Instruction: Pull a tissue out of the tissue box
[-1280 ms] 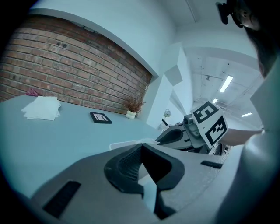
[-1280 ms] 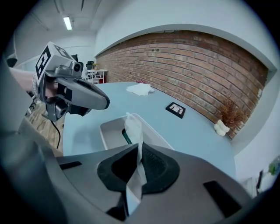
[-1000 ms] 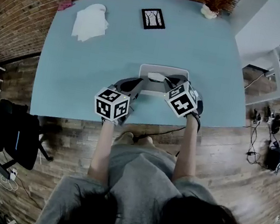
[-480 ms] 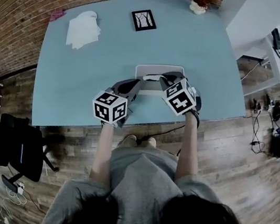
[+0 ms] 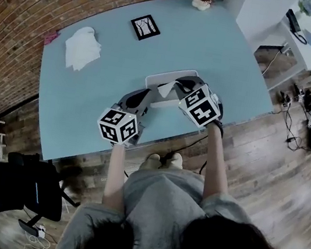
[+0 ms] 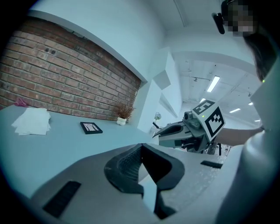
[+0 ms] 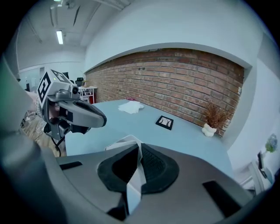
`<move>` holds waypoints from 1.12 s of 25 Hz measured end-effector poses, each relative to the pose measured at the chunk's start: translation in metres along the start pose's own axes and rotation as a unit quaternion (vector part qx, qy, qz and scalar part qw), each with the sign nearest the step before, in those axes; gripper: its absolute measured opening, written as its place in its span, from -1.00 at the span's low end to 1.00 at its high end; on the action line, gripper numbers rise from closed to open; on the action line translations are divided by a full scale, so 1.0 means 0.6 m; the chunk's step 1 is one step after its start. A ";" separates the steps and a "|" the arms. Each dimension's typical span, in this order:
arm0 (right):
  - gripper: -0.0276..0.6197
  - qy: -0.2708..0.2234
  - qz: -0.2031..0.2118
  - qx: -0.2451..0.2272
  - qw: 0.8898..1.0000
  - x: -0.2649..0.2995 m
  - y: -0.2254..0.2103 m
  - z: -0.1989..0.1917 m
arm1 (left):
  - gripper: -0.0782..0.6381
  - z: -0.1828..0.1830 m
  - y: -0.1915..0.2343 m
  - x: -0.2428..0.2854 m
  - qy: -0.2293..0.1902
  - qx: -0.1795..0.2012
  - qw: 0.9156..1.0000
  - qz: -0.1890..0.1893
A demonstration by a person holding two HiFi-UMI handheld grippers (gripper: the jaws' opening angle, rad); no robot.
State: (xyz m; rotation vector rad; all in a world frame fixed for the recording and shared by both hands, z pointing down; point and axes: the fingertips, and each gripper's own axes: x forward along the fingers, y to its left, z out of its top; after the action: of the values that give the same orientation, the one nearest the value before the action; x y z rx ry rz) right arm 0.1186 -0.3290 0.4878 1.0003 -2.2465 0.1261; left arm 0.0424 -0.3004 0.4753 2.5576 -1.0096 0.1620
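Head view: on the tabletop (image 5: 88, 101), a loose pile of tissues (image 5: 82, 49) lies far left, with a frame (image 5: 145, 26) to its right. The left claw (image 5: 146, 94) sits just beside the left end of the box (image 5: 160, 77), jaws together with nothing between them. The right claw (image 5: 178, 85), over the box, is clamped on a tissue (image 5: 167, 87), which sticks out past its tips.

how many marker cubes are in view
2: the left cube near the table's front edge, the right cube by the tissue box. None looks hidden.
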 end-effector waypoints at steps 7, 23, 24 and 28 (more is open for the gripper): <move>-0.91 -0.023 -0.022 0.025 0.999 -0.024 0.001 0.011 | -0.77 0.014 -0.014 -0.007 0.000 0.016 0.999 -0.031; -0.91 -0.060 -0.083 0.065 0.993 -0.076 0.034 0.030 | -0.77 0.019 -0.027 -0.056 0.005 0.043 0.995 -0.086; -0.91 -0.063 -0.087 0.067 0.992 -0.078 0.036 0.033 | -0.77 0.020 -0.026 -0.060 0.005 0.045 0.995 -0.089; -0.91 -0.070 -0.104 0.069 0.990 -0.086 0.044 0.044 | -0.77 0.024 -0.022 -0.071 0.004 0.051 0.994 -0.101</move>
State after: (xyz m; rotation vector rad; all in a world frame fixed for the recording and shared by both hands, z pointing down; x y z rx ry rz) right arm 0.1110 -0.2870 0.4406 1.3485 -2.2660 0.1260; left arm 0.0194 -0.2701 0.4476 2.7306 -0.7514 0.1731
